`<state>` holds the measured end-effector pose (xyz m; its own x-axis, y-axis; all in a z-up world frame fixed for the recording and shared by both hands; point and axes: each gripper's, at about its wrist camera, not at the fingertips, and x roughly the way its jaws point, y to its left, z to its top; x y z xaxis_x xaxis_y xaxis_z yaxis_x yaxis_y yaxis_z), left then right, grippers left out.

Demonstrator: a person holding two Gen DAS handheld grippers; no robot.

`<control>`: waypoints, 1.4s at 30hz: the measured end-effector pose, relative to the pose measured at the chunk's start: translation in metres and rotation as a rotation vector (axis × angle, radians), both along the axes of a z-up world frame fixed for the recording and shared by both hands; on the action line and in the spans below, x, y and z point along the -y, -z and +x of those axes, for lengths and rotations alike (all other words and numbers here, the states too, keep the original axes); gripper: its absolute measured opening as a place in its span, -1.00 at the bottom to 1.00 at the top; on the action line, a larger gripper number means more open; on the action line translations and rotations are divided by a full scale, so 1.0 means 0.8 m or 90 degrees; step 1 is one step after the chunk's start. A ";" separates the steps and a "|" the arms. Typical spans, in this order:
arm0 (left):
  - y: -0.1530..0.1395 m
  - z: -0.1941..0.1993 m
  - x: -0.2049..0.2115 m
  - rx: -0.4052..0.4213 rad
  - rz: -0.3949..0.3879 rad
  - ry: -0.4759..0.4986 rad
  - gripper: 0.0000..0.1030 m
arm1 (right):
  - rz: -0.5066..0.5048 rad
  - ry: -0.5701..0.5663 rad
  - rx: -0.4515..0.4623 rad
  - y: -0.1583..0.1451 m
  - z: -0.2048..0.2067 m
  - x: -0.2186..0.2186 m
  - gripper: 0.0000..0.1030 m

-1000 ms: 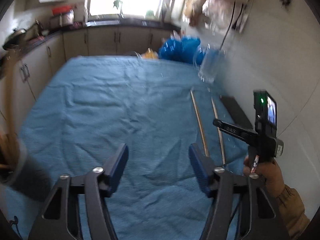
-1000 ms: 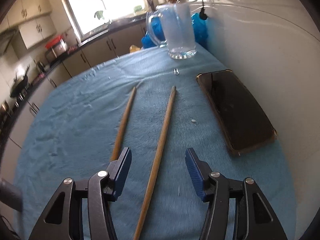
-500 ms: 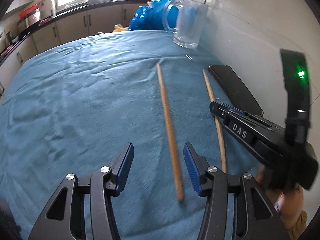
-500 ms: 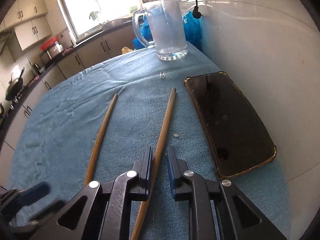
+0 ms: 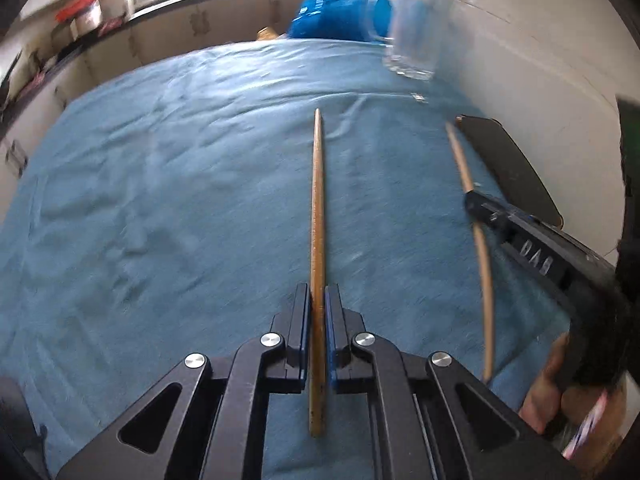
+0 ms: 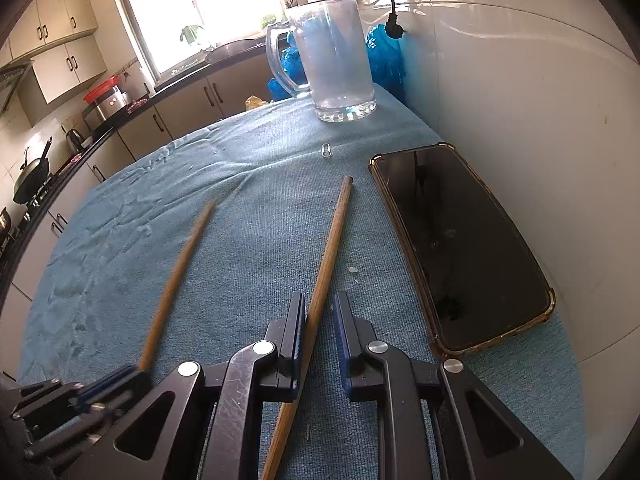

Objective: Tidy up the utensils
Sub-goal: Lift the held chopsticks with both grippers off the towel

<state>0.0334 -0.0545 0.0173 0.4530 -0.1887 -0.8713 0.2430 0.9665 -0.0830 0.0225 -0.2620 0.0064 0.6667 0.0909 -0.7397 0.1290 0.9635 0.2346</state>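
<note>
Two wooden chopsticks are laid lengthwise on the blue cloth [image 6: 120, 240], roughly side by side with their tips pointing toward the far end, an arrangement that lets each be taken along its length by one tool. On the left, the left chopstick [image 5: 318, 216] is gripped by the left gripper [image 5: 318, 300]: the blue pads are closed against the shaft near its near end, so that a short stub is left behind the jaws and most of the length projects forward toward the far side. To the right of it, the right chopstick [image 6: 330, 240] lies between the fingers of the right gripper [image 6: 318, 304]; the left pad is seen touching the shaft, while a narrow gap appears beside the right pad, so whether it is fully clamped cannot be told with certainty. Further right, a dark phone [image 6: 460, 248] is placed just beside that chopstick, near the white wall. At the far right end a clear glass mug [image 6: 336, 64] stands upright, judged to be the likely holder into which both sticks are meant to be dropped.
</note>
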 end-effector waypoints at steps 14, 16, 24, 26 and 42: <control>-0.005 -0.131 -0.123 -0.110 -0.080 0.018 -0.86 | -0.008 -0.089 -0.120 -0.012 -0.065 -0.029 -0.74; -0.006 -0.135 -0.124 -0.118 -0.092 0.025 -0.78 | -0.018 -0.108 -0.147 -0.013 -0.083 -0.032 -0.69; -0.032 -0.132 -0.150 -0.056 -0.099 0.001 -0.29 | -0.053 -0.099 -0.184 -0.035 -0.103 -0.018 -0.17; -0.031 -0.116 -0.143 -0.055 -0.095 0.000 -0.29 | -0.065 -0.090 -0.171 -0.041 -0.092 -0.018 -0.17; -0.004 -0.030 -0.084 -0.115 -0.043 0.031 -0.29 | -0.106 -0.002 -0.234 -0.011 0.080 0.008 -0.33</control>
